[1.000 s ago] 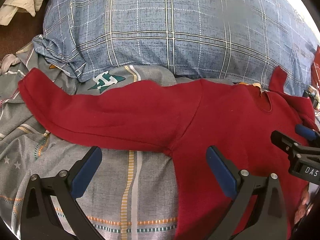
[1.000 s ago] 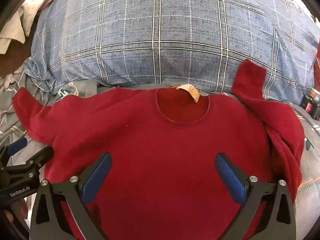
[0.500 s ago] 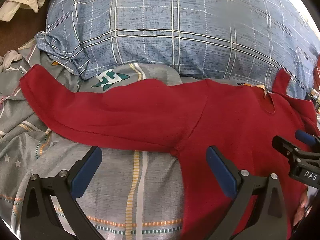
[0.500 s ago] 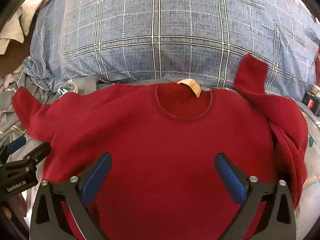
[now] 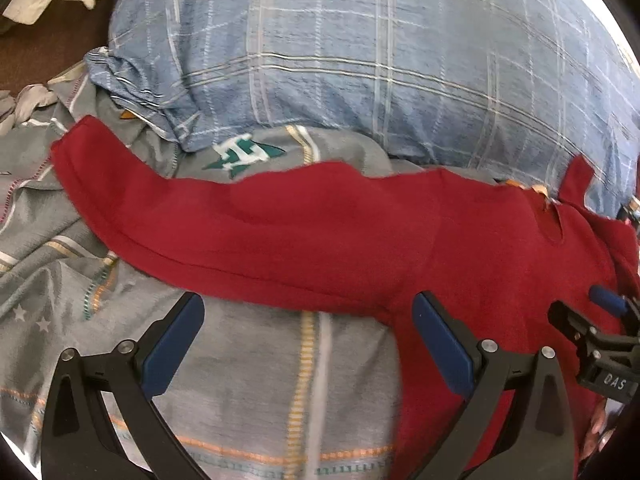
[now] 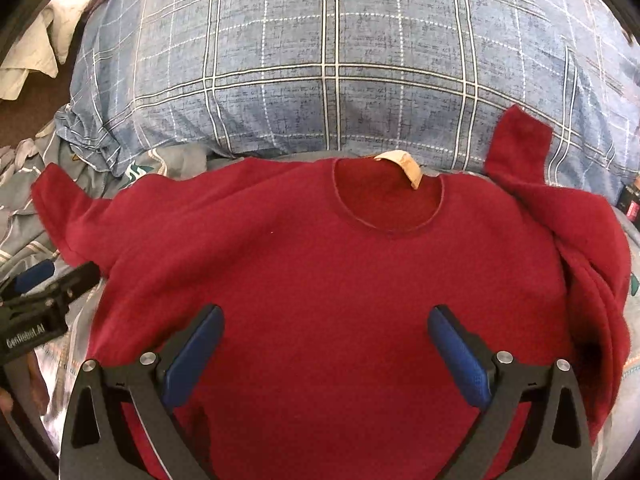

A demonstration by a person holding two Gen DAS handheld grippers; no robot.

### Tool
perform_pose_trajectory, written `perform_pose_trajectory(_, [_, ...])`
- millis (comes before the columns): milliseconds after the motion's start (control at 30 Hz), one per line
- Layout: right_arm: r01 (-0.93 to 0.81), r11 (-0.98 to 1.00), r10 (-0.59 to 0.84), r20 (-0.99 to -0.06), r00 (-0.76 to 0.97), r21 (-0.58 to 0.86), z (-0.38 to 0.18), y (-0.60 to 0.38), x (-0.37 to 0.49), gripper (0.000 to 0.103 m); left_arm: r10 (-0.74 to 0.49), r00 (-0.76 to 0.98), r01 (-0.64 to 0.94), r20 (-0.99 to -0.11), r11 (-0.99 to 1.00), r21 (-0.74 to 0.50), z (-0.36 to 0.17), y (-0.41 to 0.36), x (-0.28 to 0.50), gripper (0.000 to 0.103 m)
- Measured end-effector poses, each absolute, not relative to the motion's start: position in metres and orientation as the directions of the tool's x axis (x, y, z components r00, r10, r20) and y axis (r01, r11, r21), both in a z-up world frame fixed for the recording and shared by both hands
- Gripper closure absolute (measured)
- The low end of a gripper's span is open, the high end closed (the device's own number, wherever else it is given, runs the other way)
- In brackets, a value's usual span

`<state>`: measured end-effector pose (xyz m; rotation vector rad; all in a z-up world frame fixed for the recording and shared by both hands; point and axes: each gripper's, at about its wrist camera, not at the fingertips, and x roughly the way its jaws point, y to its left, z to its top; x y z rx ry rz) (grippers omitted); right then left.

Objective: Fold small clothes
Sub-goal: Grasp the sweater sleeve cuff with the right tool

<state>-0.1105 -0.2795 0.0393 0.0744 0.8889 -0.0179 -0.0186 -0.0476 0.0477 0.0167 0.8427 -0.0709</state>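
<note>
Change: left view has edged right; sweater unmoved.
Left gripper: jaws apart, empty, low over bedsheet at sweater's armpit.
Right gripper: jaws apart, empty, over chest.
Sweater: flat on bed, collar toward pillow, sleeves spread sideways.

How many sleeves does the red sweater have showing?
2. The left sleeve lies stretched out flat on the grey sheet. The right sleeve is bunched, its cuff up against the blue pillow.
</note>
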Motion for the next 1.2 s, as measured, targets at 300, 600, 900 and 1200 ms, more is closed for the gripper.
perform_pose_trajectory(300, [-0.154,0.977,0.213,-0.771,0.6,0.149,0.05,-0.233,-0.09,0.015,0.034,0.625,-0.098,-0.78,0.995,-0.035,0.048,0.009,-0.007,0.0])
perform_pose_trajectory(600, [-0.303,0.932,0.337,-0.788,0.515,0.2,0.05,-0.147,-0.028,0.03,0.079,0.628,-0.23,-0.774,0.969,-0.088,0.051,0.061,-0.002,0.0])
perform_pose_trajectory(900, [-0.477,0.851,0.446,-0.78,0.439,0.218,0.066,-0.058,0.02,0.03,0.161,0.633,-0.274,-0.758,0.962,-0.025,0.069,0.104,-0.037,0.0])
perform_pose_trajectory(1200, [-0.615,0.708,0.62,-0.722,0.307,0.347,0.062,0.057,0.053,0.039,0.22,0.605,-0.371,-0.765,0.928,-0.026,0.062,0.146,-0.041,0.0])
